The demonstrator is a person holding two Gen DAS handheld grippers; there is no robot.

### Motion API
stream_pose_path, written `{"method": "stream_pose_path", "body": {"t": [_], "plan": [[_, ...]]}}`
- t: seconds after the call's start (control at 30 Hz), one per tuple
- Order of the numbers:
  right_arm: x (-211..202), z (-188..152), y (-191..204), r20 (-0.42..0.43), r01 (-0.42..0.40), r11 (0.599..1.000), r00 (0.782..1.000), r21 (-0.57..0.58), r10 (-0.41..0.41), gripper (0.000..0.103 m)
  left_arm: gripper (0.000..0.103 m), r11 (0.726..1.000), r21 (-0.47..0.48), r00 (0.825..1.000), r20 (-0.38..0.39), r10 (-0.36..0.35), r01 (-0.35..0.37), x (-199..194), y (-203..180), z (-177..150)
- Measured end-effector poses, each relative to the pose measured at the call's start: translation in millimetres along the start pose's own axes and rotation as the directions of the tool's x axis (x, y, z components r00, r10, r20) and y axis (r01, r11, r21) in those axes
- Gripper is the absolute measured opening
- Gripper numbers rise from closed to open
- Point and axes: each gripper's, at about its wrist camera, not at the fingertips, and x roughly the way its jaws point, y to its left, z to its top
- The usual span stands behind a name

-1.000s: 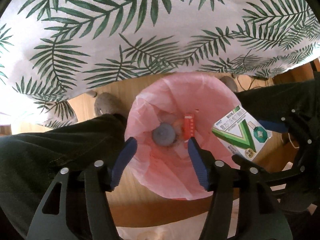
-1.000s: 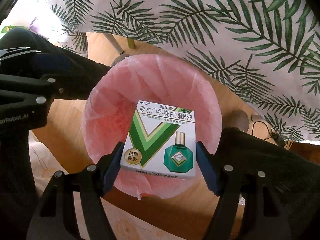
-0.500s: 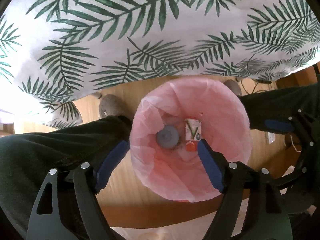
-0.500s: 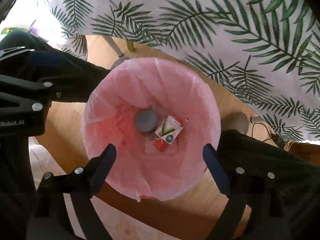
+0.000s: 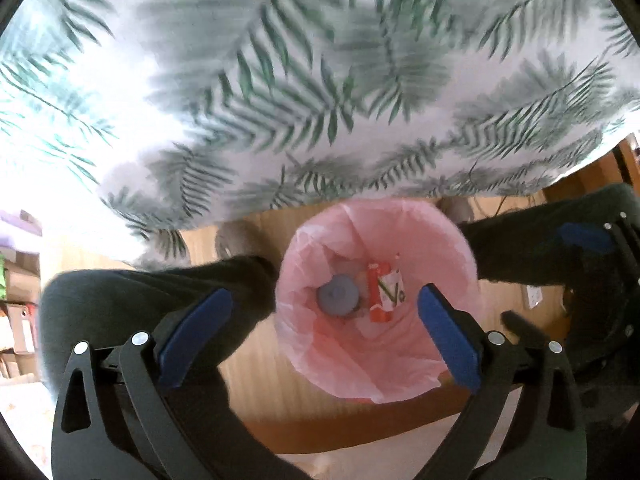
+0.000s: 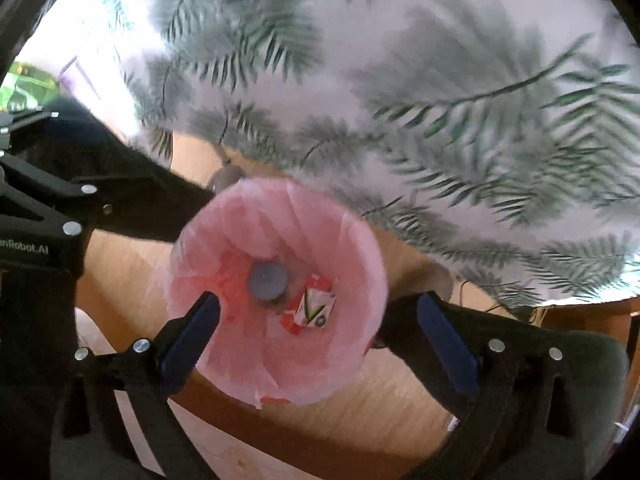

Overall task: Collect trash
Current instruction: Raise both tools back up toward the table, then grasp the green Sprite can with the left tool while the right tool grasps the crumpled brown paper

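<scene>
Looking down, I see the white-and-green cardboard eye-drop box (image 6: 314, 312) now lying at the bottom of the pink plastic-lined trash bin (image 6: 360, 256), centre frame, beside a small red carton (image 5: 378, 300) and a grey round cap (image 6: 267, 276). A second ago my right gripper (image 6: 320, 336) clamped it; its jaws have just been opening, nothing between them. My left gripper (image 5: 324, 332) gapes empty too. That piece counts as collected.
</scene>
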Motion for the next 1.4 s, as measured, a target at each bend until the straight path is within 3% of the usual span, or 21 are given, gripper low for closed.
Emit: {"method": "stream_pose_path", "body": {"t": [0.1,0.23,0.5,0.67,0.8,1.1,1.4], "plan": [[-38.4,3.4,-15.0,0.070,0.010,0.999,0.997,0.045,-0.014,0.098,0.097,1.000,0.021,0.997,0.076,0.019,-0.021,-39.1,-2.5,3.1],[-102.3,11.4,-34.6,0.197,0.027,0.994,0.979,0.102,-0.047,0.098,0.097,0.999,0.038,0.979,0.203,0.018,-0.026,-99.8,-4.7,14.1],[-208.9,55.1,-66.3,0.402,0.108,0.984,0.902,0.145,-0.158,0.098,0.097,0.996,0.079,0.905,0.426,-0.005,-0.031,-209.5,-15.9,67.4],[-238.9,90.1,-88.4,0.462,0.144,0.976,0.863,0.166,-0.206,0.098,0.097,0.995,0.094,0.868,0.496,-0.011,-0.042,-240.4,-23.1,111.1],[-255.0,119.4,-107.5,0.491,0.160,0.971,0.840,0.180,-0.230,0.098,0.097,0.996,0.086,0.852,0.524,-0.019,-0.031,-248.0,-24.5,146.4],[-248.9,190.2,-148.2,0.503,0.176,0.963,0.825,0.204,-0.257,0.098,0.097,0.996,0.082,0.852,0.524,-0.009,-0.039,-231.6,-29.0,226.3],[-224.6,269.7,-199.7,0.488,0.188,0.952,0.824,0.242,-0.287,0.098,0.097,0.997,0.072,0.861,0.509,-0.022,-0.018,-204.7,-30.0,292.9]]}}
